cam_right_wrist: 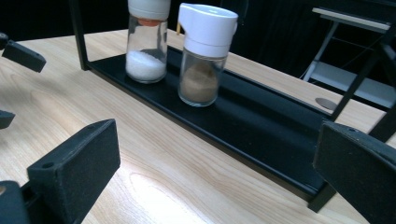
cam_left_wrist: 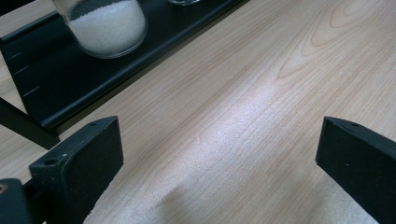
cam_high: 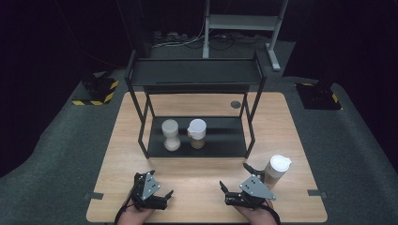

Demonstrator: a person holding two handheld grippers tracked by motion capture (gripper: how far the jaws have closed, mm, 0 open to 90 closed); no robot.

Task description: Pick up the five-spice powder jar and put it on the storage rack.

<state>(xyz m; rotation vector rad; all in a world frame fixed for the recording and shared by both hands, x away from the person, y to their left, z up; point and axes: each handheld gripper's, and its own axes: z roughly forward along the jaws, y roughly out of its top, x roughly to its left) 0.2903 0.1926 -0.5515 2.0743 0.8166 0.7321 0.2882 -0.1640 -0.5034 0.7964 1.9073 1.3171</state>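
Brown-filled shaker (cam_high: 277, 170) just beside right hand-held gripper (cam_high: 234, 185), untouched

Glass shaker with white lid (cam_high: 277, 170), brown contents, stands upright on the bare tabletop near the front right edge, just beside the right gripper (cam_high: 236, 183) whose jaws stand spread and empty, well apart from the rack's lower shelf.
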